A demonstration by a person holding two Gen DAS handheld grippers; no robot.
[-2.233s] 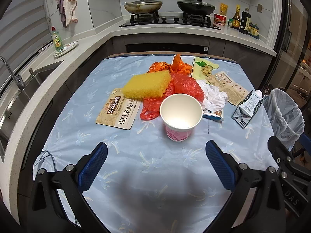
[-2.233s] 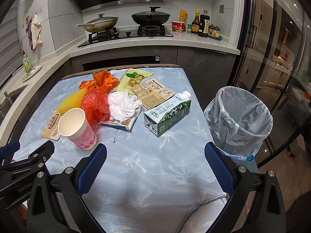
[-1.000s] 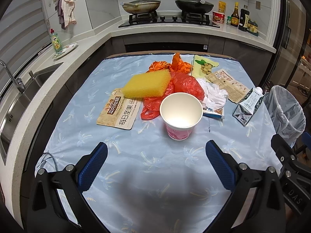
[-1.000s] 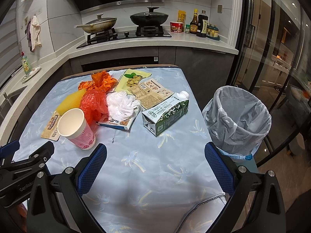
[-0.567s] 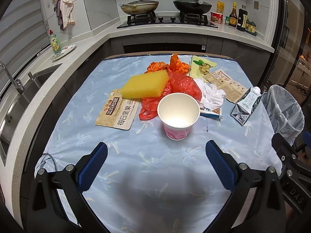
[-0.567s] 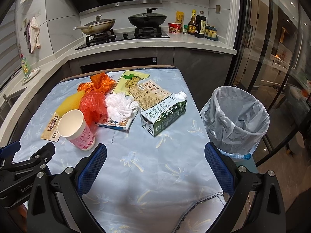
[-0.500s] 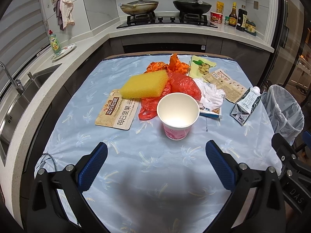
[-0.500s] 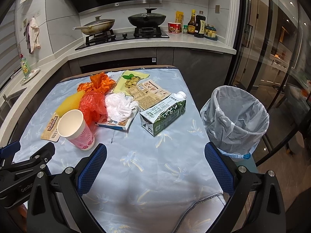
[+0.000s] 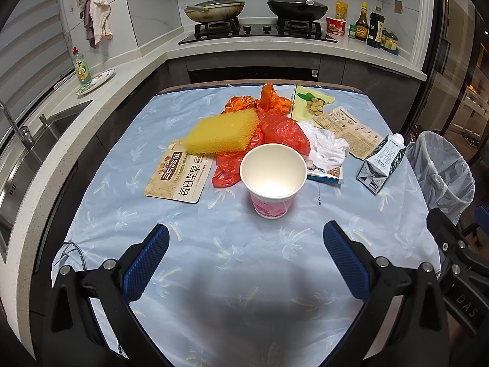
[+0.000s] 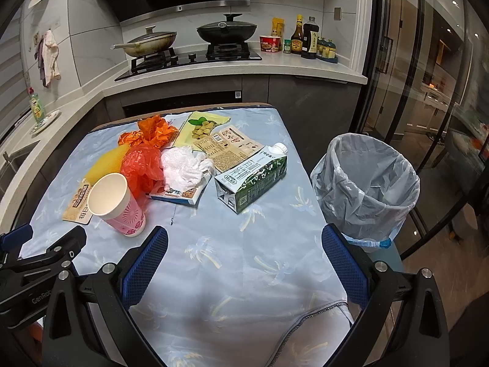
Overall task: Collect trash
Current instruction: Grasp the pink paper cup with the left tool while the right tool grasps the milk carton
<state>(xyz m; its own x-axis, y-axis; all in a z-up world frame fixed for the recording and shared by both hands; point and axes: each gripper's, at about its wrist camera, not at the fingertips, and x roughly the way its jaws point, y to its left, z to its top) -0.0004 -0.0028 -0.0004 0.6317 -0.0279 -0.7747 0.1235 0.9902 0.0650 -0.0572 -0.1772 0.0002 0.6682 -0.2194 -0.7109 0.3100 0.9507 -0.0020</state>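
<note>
- Versus the earlier frames: both tools stay above the near bench edge with only a slight shift in view; the trash lies unchanged.
- Left tool (image 9: 246,258): jaws wide, holding nothing, touching nothing. Paper cup (image 9: 273,179) stands upright straight ahead, between the finger lines.
- Right tool (image 10: 244,261): jaws wide, empty. Milk carton (image 10: 252,177) lies on its side ahead; lined trash bin (image 10: 365,183) ahead to the right, beside the bench (image 10: 214,263).
- Materials: porous yellow sponge (image 9: 223,136), crinkled red plastic bag (image 9: 282,133), crumpled white tissue (image 9: 325,146), flat printed snack packet (image 9: 180,176).
</note>
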